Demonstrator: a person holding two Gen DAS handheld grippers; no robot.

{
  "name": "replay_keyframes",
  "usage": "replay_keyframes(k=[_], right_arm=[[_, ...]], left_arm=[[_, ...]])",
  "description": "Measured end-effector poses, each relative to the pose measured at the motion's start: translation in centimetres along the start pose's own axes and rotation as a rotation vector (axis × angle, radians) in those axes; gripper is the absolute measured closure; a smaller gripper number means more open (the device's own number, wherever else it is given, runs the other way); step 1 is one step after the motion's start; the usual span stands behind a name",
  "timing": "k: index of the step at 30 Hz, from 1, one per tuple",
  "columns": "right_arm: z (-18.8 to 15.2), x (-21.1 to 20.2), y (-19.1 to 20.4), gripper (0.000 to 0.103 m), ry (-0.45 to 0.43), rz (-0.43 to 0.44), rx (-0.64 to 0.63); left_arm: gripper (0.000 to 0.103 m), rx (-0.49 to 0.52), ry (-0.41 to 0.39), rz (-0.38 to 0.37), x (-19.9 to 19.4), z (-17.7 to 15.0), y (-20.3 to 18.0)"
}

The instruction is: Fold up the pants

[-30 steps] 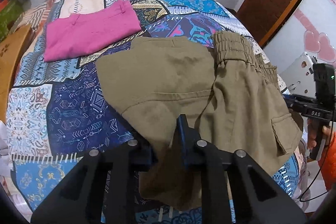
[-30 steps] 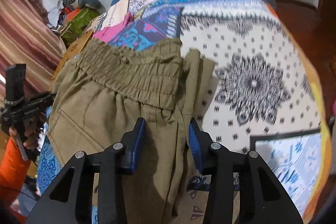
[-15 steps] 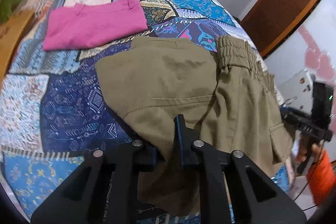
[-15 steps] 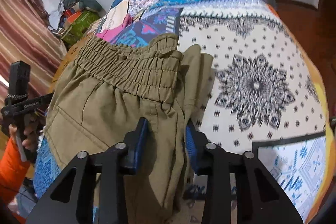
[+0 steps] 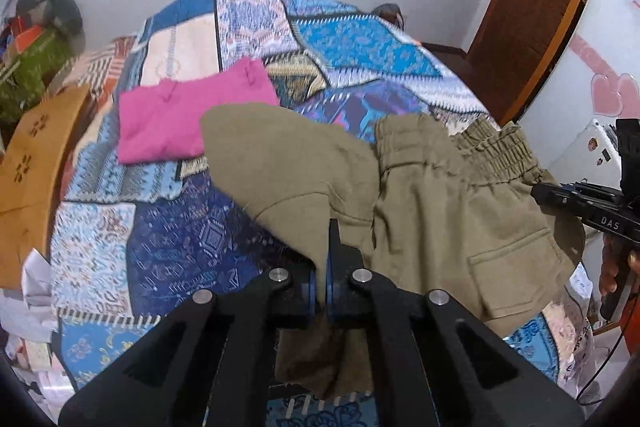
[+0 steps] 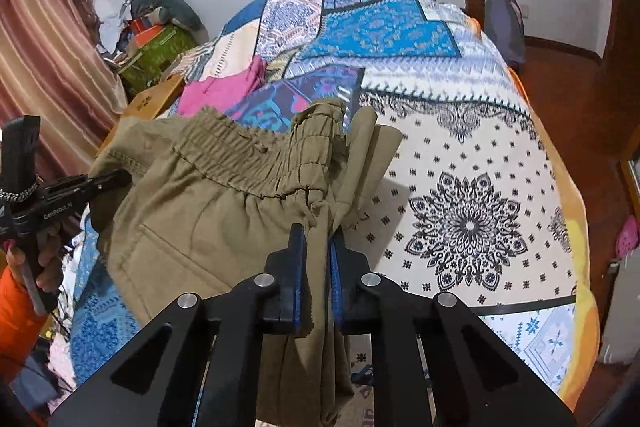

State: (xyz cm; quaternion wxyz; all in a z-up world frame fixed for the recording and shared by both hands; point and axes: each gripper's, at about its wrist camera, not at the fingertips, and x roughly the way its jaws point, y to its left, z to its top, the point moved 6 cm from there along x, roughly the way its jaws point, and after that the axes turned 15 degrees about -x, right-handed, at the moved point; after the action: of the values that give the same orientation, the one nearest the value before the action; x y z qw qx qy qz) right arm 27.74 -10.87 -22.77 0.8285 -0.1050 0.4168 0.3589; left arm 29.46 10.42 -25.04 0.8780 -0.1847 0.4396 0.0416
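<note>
Between the pads of the left gripper (image 5: 320, 281), a pinch of olive cloth from the pants (image 5: 440, 203) is clamped; jaws nearly together, nothing but fabric in the gap. The right gripper (image 6: 318, 267) is likewise closed on a bunched fold just below the elastic waistband (image 6: 240, 155). Both sets of jaws have just been closing, with cloth between them.

The pants hang from the two grips above the patchwork bedspread (image 5: 168, 247), the far part draped ahead of the left gripper and the rest sagging below it. The pink folded garment (image 5: 188, 115) lies ahead and to the left of the left gripper, apart from the pants.

Step in hand, as judged: both holds are set, and the lift that starts a fold is underway. The next move probably calls for carrying both pinched points together, at even height, over the rest of the garment so the edges line up. Risk: thin pinch on the left may slip.

View differences: the left wrist view shows the cargo pocket (image 5: 516, 271) and the right gripper from outside, at its right edge. The right wrist view shows the white mandala panel (image 6: 468, 223) to its right and an orange sleeve (image 6: 16, 311) behind the left gripper's handle.
</note>
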Motion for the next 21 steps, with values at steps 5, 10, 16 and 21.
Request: replay_keyframes(k=[5, 10, 16, 21], right_arm=[[1.5, -1.5, 0.7, 0.093, -0.039, -0.007, -0.016], [3.0, -2.4, 1.4, 0.093, -0.071, -0.011, -0.029], [5.1, -2.8, 2.2, 0.093, -0.116, 0.000, -0.041], [7.6, -2.3, 3.1, 0.094, -0.146, 0.009, -0.064]], left_arm=[[0.101, 0.021, -0.074, -0.027, -2.5, 1.1, -1.3], [0.101, 0.013, -0.133, -0.036, -4.6, 2.3, -1.8], [0.101, -0.003, -0.184, -0.030, -6.7, 4.5, -1.0], [0.101, -0.019, -0.230, -0.028, -7.8, 6.7, 0.4]])
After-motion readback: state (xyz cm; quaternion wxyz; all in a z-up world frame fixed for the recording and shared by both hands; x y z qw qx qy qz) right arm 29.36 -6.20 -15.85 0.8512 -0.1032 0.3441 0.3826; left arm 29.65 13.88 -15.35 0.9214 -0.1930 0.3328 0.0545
